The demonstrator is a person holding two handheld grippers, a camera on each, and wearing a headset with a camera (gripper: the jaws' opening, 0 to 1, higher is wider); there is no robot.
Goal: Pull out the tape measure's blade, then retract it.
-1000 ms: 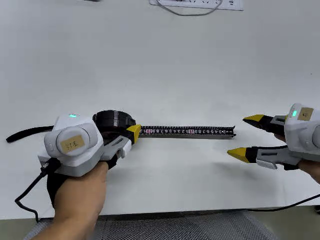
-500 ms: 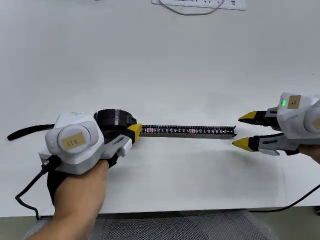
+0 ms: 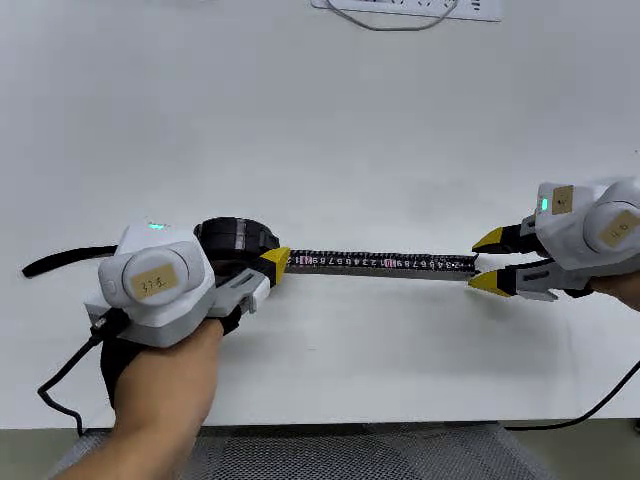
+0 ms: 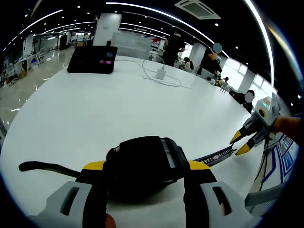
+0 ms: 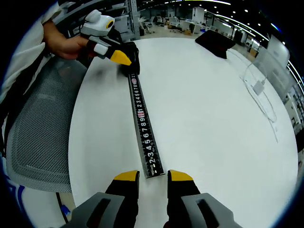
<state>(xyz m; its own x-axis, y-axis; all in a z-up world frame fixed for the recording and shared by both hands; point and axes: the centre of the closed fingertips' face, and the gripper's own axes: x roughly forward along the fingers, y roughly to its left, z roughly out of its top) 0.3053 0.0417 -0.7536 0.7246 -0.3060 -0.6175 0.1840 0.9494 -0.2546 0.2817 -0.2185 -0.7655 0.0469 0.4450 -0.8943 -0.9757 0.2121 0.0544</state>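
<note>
The tape measure's black case (image 3: 232, 240) lies on the white table, and my left gripper (image 3: 268, 266) is shut on it. In the left gripper view the case (image 4: 142, 161) sits between the yellow-tipped jaws of the left gripper (image 4: 145, 166). The blade (image 3: 380, 263) lies flat, drawn out to the right. My right gripper (image 3: 488, 262) is open, one fingertip on each side of the blade's end. In the right gripper view the blade (image 5: 142, 118) runs from the far case (image 5: 130, 64) to the gap of the right gripper (image 5: 153, 178). A black strap (image 3: 55, 262) trails left of the case.
A white power strip (image 3: 400, 6) with a cable lies at the table's far edge. A grey mesh chair (image 3: 350, 452) is below the near edge. Gripper cables hang off the front. A dark flat case (image 4: 92, 59) and a white charger (image 4: 161, 75) lie far back.
My right gripper has moved left to the blade's end and its jaws have narrowed. The left gripper and the case have stayed put.
</note>
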